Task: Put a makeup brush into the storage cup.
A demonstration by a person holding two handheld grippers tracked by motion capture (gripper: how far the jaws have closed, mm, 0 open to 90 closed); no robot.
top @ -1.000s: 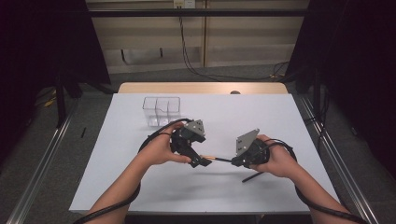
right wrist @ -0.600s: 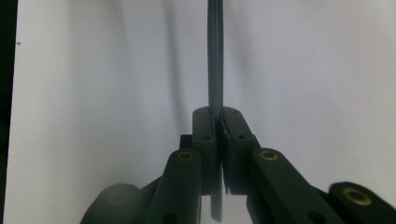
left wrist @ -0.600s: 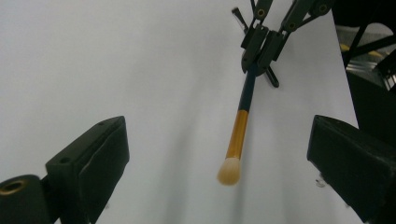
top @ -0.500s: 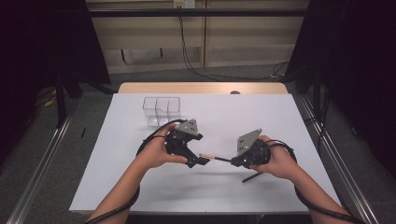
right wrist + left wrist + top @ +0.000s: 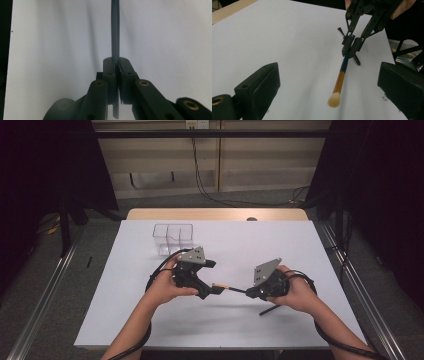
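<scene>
The left gripper (image 5: 329,82), jaws spread, has been shifted slightly toward the brush (image 5: 342,77) clamped by the right gripper (image 5: 352,46), mid-table (image 5: 320,245), edges distant.

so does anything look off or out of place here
Nothing looks spilled or damaged. The right claw is shut on the dark handle of a makeup brush, holding it in the air over the white table, bristles toward the open left claw. The clear divided box stands upright.

no readable text, labels, brands, numbers or signs on anything in view
</scene>
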